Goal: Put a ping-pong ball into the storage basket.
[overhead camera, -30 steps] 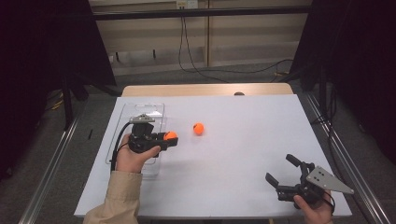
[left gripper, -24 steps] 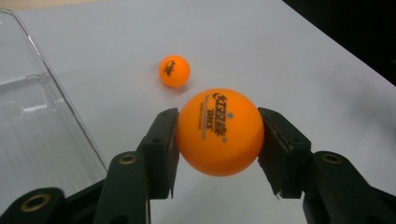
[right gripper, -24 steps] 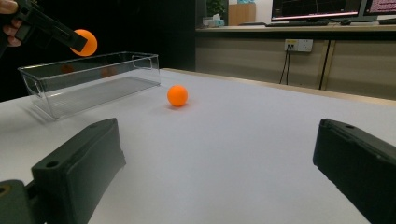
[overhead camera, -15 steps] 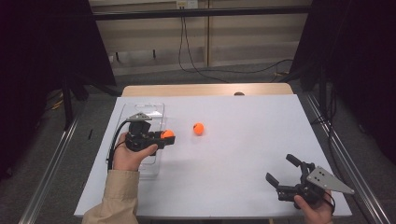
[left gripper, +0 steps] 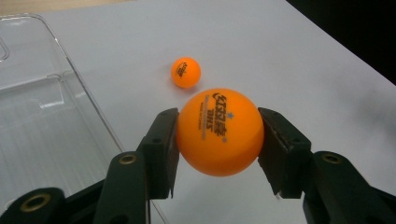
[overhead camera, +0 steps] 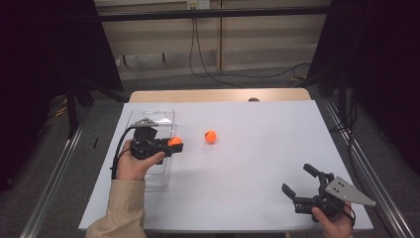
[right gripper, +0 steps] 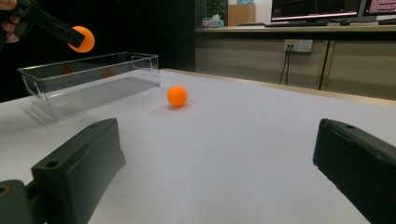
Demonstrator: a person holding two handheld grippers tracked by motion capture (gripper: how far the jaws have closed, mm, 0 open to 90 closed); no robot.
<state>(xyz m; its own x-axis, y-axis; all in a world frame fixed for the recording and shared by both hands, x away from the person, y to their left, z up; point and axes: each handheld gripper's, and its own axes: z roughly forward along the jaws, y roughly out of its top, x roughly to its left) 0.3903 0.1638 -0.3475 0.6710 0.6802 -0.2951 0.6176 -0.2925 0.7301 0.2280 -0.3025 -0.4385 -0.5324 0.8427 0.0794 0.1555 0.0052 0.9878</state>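
My left gripper (overhead camera: 175,144) is shut on an orange ping-pong ball (left gripper: 219,132), its two pads pressed on the ball's sides. It holds the ball in the air over the right wall of a clear plastic box (overhead camera: 150,116). A second orange ball (overhead camera: 211,136) lies loose on the white table (overhead camera: 257,148), a short way right of the held one. From the right gripper view, the held ball (right gripper: 82,39) hangs above the box (right gripper: 88,79) and the loose ball (right gripper: 177,96) sits beyond it. My right gripper (overhead camera: 299,181) rests open at the table's near right corner, nothing between its jaws.
The clear box (left gripper: 42,116) has nothing inside it. The table's wooden far edge (overhead camera: 218,95) borders a wall with cables and a socket. Dark curtains stand on both sides. Monitors on a desk (right gripper: 317,9) show far behind.
My left gripper has drifted slightly left with the ball, closer over the box. The right gripper and the loose ball have stayed put.
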